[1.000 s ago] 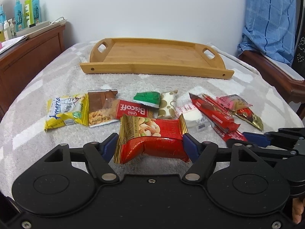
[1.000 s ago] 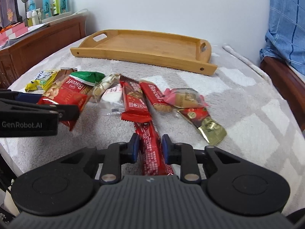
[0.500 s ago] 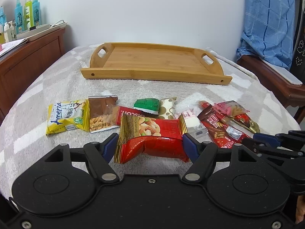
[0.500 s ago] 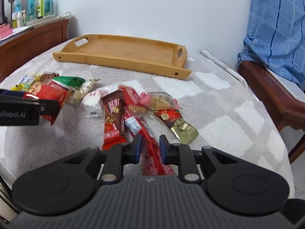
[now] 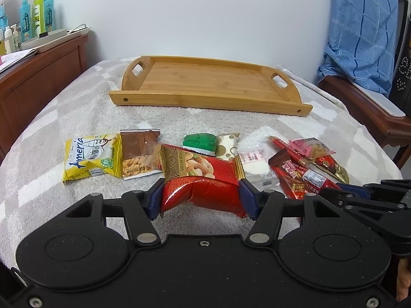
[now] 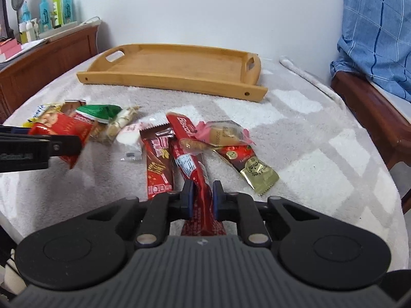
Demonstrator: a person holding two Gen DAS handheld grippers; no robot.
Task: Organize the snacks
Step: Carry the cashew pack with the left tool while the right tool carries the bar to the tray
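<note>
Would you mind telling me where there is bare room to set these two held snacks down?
The wooden tray is bare inside, and a blanket strip lies free between it and the snack row. Crowded: from the yellow packet to the gold-tipped candy.

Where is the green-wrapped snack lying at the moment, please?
In the left wrist view the green-wrapped snack lies mid-row on the grey blanket, touching the white gold-dotted candy on its right, behind the red nut packet.

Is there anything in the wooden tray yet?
No, the wooden tray shows only bare bamboo inside, while the snacks lie on the blanket in front of it or are held by the grippers.
</note>
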